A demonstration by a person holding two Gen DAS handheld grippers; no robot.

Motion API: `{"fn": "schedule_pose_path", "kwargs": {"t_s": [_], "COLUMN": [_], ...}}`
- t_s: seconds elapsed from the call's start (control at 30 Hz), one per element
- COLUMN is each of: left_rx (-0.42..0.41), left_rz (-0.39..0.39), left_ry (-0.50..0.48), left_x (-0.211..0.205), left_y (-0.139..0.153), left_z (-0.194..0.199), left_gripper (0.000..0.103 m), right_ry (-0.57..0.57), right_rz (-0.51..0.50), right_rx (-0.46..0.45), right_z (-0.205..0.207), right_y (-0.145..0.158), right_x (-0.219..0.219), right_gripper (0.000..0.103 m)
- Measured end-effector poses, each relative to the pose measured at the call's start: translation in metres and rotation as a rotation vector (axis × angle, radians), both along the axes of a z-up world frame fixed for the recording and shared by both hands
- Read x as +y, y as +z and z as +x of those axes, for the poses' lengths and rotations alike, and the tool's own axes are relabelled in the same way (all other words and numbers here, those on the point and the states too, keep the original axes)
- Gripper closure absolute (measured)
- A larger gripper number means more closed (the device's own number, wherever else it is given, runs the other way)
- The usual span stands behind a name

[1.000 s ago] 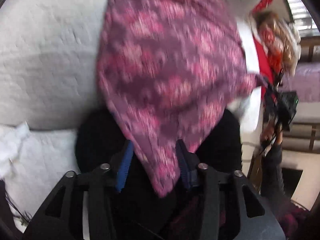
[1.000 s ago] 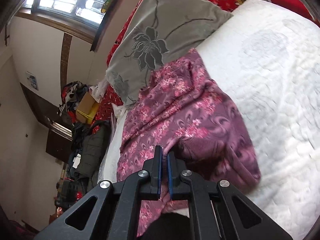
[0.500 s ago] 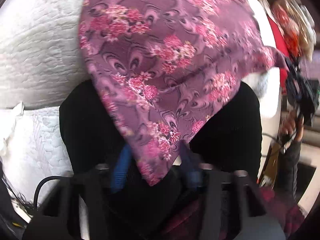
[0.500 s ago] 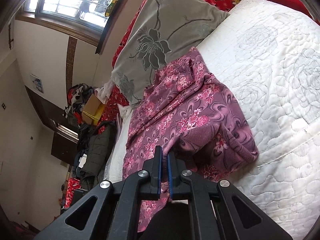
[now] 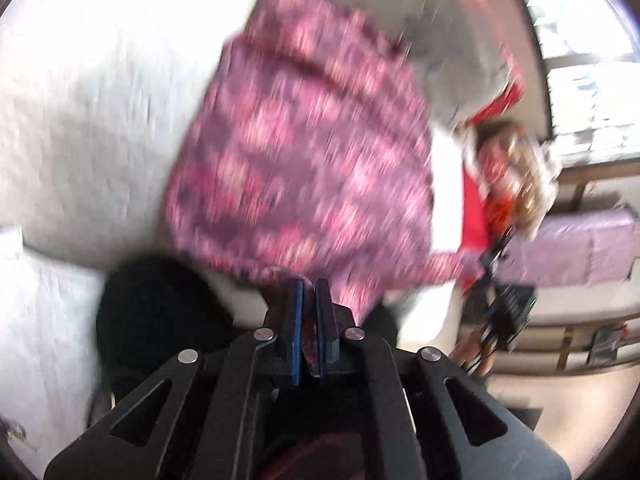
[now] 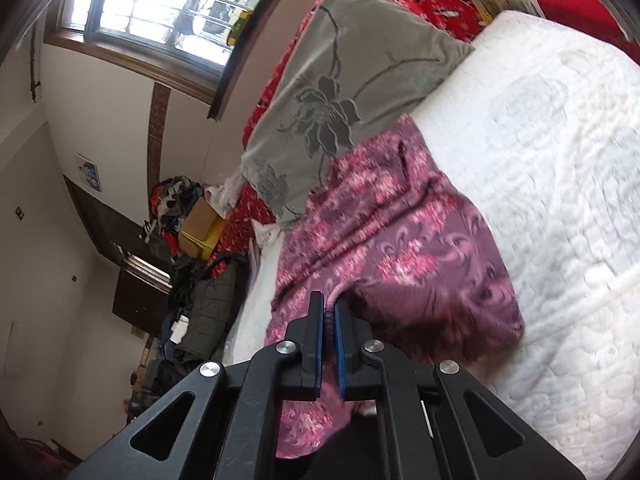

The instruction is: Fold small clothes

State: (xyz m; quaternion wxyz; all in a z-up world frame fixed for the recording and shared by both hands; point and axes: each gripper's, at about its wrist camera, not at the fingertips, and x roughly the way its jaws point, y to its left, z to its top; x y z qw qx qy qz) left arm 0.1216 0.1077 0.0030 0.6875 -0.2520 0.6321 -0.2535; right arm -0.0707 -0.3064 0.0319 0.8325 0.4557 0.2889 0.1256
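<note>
We held a purple garment with pink flowers [image 6: 400, 248] over a white quilted bedspread [image 6: 560, 184].

Our left gripper [image 5: 310, 286] had just been closing and pinched a corner of the cloth; our right gripper [image 6: 329, 308] was clamped on its hem. The garment lay partly on the bedspread, beside a grey velvet pillow with a flower pattern [image 6: 352, 92]. A barred window [image 6: 168, 4] stood above cream walls; piled clothes and a yellow box [image 6: 200, 232] sat near the bed.
</note>
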Motion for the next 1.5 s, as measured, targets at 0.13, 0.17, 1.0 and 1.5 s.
{"fn": "schedule_pose_path", "kwargs": {"t_s": [0.13,0.17,1.0,1.5], "left_rx": [-0.056,-0.068,-0.137,-0.224], "left_rz": [-0.049,-0.057,0.263,0.328], "left_ry": [0.082,0.104,-0.347,-0.424], "left_x": [0.007,0.009,-0.054,-0.093], "left_y": [0.009,0.010,-0.049,-0.059], "left_z": [0.035,0.047,0.107,0.073], "left_gripper": [0.099,0.101,0.048,0.052], "right_ry": [-0.013,-0.017,-0.105,0.215], "right_rz": [0.006,0.010,-0.129,-0.770], "right_rx": [-0.020,-0.027,0.227,0.410], "right_z": [0.018,0.026,0.109,0.164], "right_y": [0.011,0.014,-0.022,-0.051], "right_x": [-0.004,-0.005,-0.035,0.050], "right_gripper": [0.098,0.098,0.092,0.066]}}
